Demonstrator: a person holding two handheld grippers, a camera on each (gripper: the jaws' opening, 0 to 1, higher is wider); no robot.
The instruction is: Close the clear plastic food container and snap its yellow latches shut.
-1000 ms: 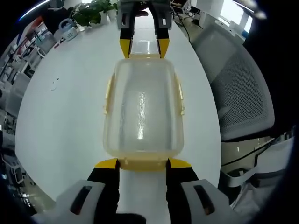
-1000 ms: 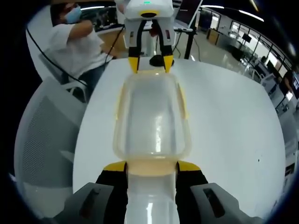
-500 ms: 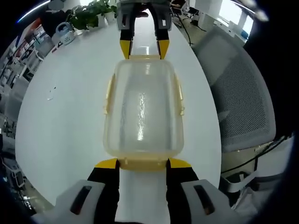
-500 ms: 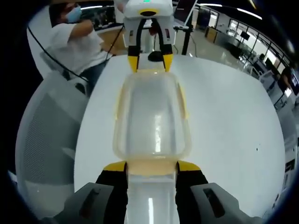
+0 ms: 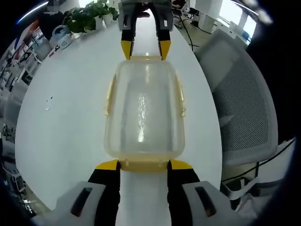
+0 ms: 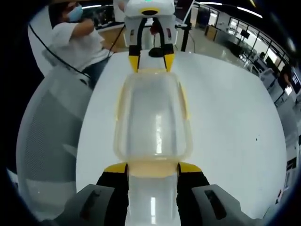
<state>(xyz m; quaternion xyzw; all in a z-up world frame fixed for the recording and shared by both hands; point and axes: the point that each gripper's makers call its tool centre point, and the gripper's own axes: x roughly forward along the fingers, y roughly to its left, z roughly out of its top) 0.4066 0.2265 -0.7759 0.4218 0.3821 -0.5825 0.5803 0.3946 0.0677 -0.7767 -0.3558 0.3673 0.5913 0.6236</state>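
On a white round table (image 5: 70, 117): clear container (image 5: 143, 113) with lid on, lying lengthwise between two hand-held grippers. Yellow latches (image 5: 109, 96) folded along both long sides, yellow strips also at each short end; whether fully snapped could not be told.

From the left gripper view: left gripper (image 5: 143, 165) at the container's near end, jaws spread apart, yellow tips flanking the end latch (image 5: 143, 165) and touching or just beside it; gripping nothing between them. Right gripper (image 5: 144, 48) seen opposite, at the far end, jaws likewise parted, tips against the far rim. Mesh office chair (image 5: 244, 94) just beside the table at the right of the view. Potted plant (image 5: 89, 12) and a blue-and-white jug (image 5: 60, 35) near the table's far edge.

From the right gripper view: right gripper (image 6: 153, 167) at the near end of the container (image 6: 153, 113), jaws open, tips either side of the end strip. Left gripper (image 6: 151, 60) across at the far end, parted too. Grey chair (image 6: 49, 127) at the left of the view; seated person in a white shirt (image 6: 77, 42) beyond the table (image 6: 235, 122).
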